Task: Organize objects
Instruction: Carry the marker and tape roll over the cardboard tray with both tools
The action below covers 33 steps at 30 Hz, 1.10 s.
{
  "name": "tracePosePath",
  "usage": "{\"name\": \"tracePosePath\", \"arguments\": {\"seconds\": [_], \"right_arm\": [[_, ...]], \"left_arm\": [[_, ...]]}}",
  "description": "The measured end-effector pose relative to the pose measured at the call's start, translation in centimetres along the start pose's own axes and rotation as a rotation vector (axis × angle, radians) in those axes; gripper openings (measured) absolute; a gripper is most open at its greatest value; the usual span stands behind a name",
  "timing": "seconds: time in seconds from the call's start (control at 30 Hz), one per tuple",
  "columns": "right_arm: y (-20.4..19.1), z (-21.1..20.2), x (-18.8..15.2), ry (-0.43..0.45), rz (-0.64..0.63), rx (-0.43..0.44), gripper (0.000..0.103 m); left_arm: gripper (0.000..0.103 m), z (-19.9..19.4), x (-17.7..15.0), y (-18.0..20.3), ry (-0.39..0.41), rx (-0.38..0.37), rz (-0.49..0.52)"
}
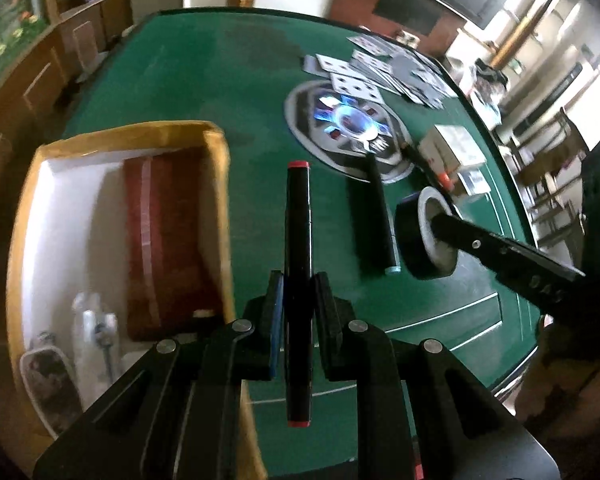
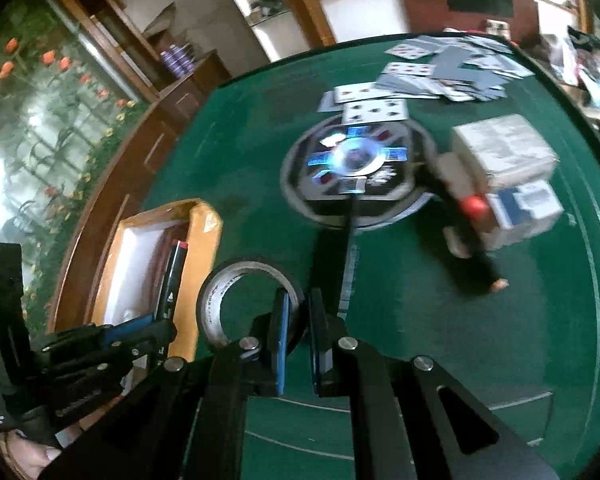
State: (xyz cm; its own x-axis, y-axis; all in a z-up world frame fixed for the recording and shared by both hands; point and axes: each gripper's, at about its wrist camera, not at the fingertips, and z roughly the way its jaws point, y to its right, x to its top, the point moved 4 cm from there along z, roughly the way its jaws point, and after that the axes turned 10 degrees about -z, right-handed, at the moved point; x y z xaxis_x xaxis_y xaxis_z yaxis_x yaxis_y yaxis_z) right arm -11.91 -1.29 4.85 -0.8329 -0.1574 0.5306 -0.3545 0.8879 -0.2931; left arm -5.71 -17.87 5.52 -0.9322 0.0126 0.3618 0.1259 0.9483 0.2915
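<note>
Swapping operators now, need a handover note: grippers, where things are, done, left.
Left gripper: shut on the black marker with red caps, beside the yellow-rimmed box.
Right gripper: shut on the wall of the black tape roll, one finger through its core.
In the box: a dark red case and some small clear-wrapped items, blurred.
Left on the green table: another black marker, a third marker, small cartons, scattered playing cards.
Next, probably: drop marker and tape into the box, then the rest.
</note>
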Motion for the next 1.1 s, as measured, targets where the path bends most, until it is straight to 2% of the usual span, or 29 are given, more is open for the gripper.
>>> {"name": "tracePosePath", "arguments": {"seconds": [0.27,0.47,0.7,0.9,1.1], "right_arm": [[-5.6,2.8,0.9,-0.034,-0.105,0.072,0.007],[-8.7,4.0,1.3,-0.05,-0.161,0.107,0.007],[-11.7,5.1,1.1,-0.07,-0.204,0.149,0.007],[-15.2,5.6,-1.0,-0.121,-0.266,0.217,0.007],[-17.6,6.6,-5.3,-0.239,-0.314,0.282,0.007]], "left_arm": [[0.014,-3.1,0.3,-5.3,0.058,0.037,-0.117],[0.014,-5.1,0.1,-10.3,0.089,0.066,-0.222],[0.014,-6.9,-0.3,-14.6,0.122,0.097,-0.301],[0.014,-6.8,-1.2,-16.9,0.108,0.113,-0.336],[0.014,-6.8,-1.0,-18.0,0.102,0.118,-0.339]]}}
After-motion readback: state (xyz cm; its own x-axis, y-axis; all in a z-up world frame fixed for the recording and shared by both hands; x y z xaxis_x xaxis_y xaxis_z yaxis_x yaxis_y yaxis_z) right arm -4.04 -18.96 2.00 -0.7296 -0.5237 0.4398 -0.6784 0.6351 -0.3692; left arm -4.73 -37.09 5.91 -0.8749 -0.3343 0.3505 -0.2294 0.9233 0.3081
